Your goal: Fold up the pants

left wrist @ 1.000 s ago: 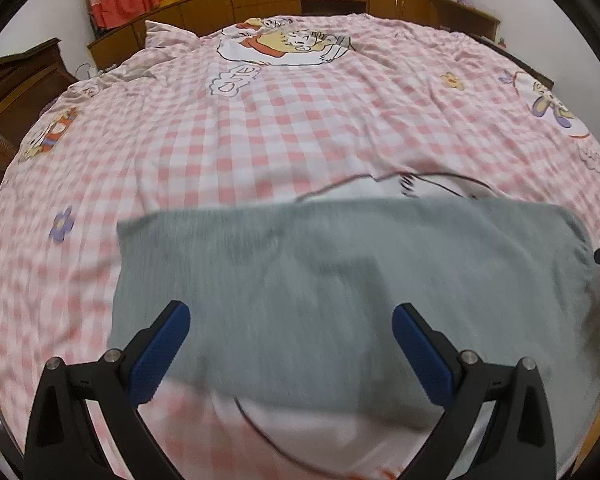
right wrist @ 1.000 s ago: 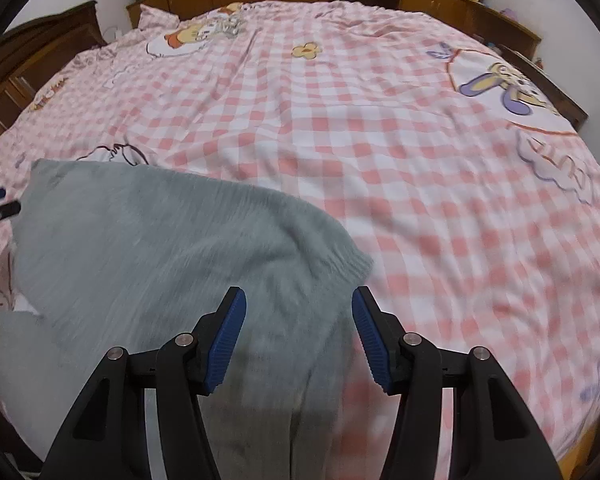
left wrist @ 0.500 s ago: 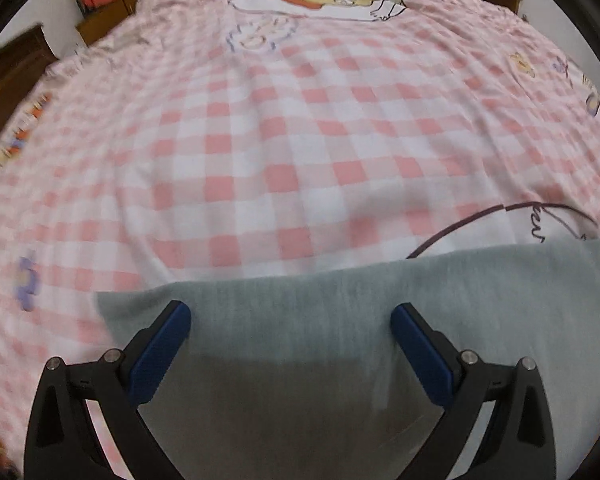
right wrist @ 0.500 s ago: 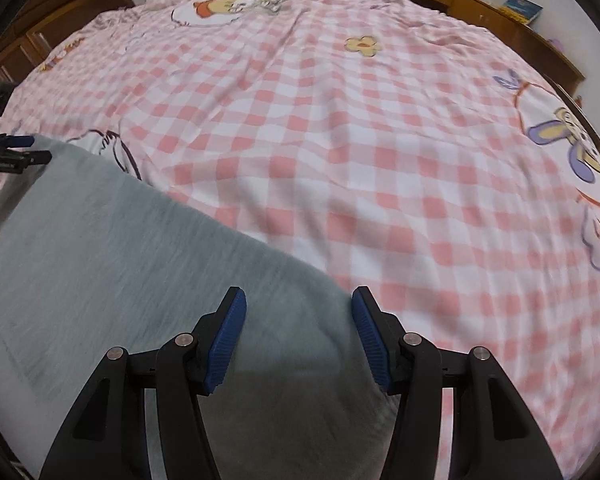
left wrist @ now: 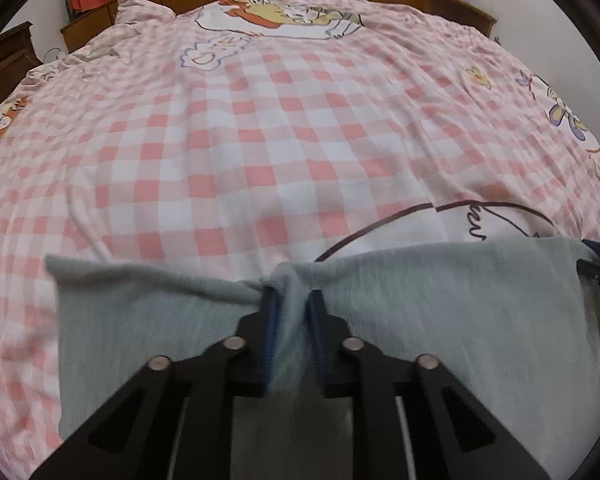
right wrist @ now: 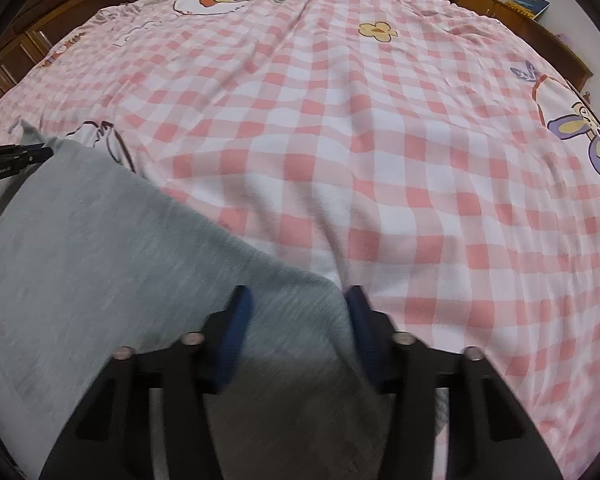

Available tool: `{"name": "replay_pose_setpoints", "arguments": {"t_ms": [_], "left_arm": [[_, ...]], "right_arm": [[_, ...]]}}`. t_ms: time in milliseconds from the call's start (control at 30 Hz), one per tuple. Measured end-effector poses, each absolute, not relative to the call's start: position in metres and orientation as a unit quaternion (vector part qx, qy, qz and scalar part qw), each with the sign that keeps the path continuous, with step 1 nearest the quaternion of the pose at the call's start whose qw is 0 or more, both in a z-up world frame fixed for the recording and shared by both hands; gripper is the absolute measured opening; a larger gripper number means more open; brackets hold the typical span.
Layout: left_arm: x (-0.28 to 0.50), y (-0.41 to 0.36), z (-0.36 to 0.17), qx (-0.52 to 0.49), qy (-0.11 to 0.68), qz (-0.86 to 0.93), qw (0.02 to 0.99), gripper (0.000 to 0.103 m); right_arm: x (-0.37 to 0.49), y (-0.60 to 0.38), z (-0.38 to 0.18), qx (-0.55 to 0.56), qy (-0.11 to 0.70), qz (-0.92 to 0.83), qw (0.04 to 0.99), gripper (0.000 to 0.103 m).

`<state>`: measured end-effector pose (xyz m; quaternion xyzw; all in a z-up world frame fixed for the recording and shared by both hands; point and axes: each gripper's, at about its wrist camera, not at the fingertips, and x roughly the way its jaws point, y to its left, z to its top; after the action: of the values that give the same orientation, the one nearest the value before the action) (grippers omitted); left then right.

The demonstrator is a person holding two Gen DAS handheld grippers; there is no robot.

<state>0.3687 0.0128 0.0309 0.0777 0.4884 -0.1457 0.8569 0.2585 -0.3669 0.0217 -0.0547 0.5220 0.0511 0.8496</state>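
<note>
Left claw (left wrist: 291,306): clenched, my pads just closed, pinching a bunched ridge of the pants (left wrist: 440,320)' far edge, lower centre of frame. Right claw (right wrist: 298,312): part open, jaws just narrowed, straddling a rounded corner. Pants: soft grey ribbed knit, flat on my bed (left wrist: 284,128), pink-white checked cotton.

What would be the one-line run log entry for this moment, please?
phase: grasping far edge | left claw: shut on grey pants, fabric bunched | right claw: closing around pants corner, not yet pinched | surface: pink checked bedsheet
</note>
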Motion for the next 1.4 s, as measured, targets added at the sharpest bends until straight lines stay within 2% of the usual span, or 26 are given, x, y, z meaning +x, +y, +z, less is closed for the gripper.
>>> {"name": "replay_pose_setpoints", "arguments": {"t_ms": [67, 200, 567, 767, 1233, 1400], "left_arm": [[0.366, 0.015, 0.039, 0.068, 0.481, -0.151, 0.861, 0.008], [0.349, 0.017, 0.063, 0.053, 0.461, -0.164, 0.870, 0.007], [0.274, 0.040, 0.134, 0.008, 0.400, -0.179, 0.899, 0.007], [0.226, 0.064, 0.155, -0.014, 0.374, -0.164, 0.913, 0.007], [0.081, 0.106, 0.177, -0.061, 0.317, -0.123, 0.938, 0.005], [0.049, 0.117, 0.163, -0.080, 0.335, -0.122, 0.931, 0.005]], "right_arm": [[0.255, -0.366, 0.026, -0.061, 0.520, 0.047, 0.850, 0.017], [0.245, -0.370, 0.040, -0.047, 0.510, 0.048, 0.857, 0.007], [0.190, -0.359, 0.106, -0.034, 0.437, 0.065, 0.896, 0.006], [0.148, -0.352, 0.127, -0.022, 0.413, 0.083, 0.907, 0.006], [0.031, -0.325, 0.128, -0.045, 0.396, 0.117, 0.910, 0.006], [0.007, -0.306, 0.107, -0.071, 0.412, 0.118, 0.901, 0.006]]}}
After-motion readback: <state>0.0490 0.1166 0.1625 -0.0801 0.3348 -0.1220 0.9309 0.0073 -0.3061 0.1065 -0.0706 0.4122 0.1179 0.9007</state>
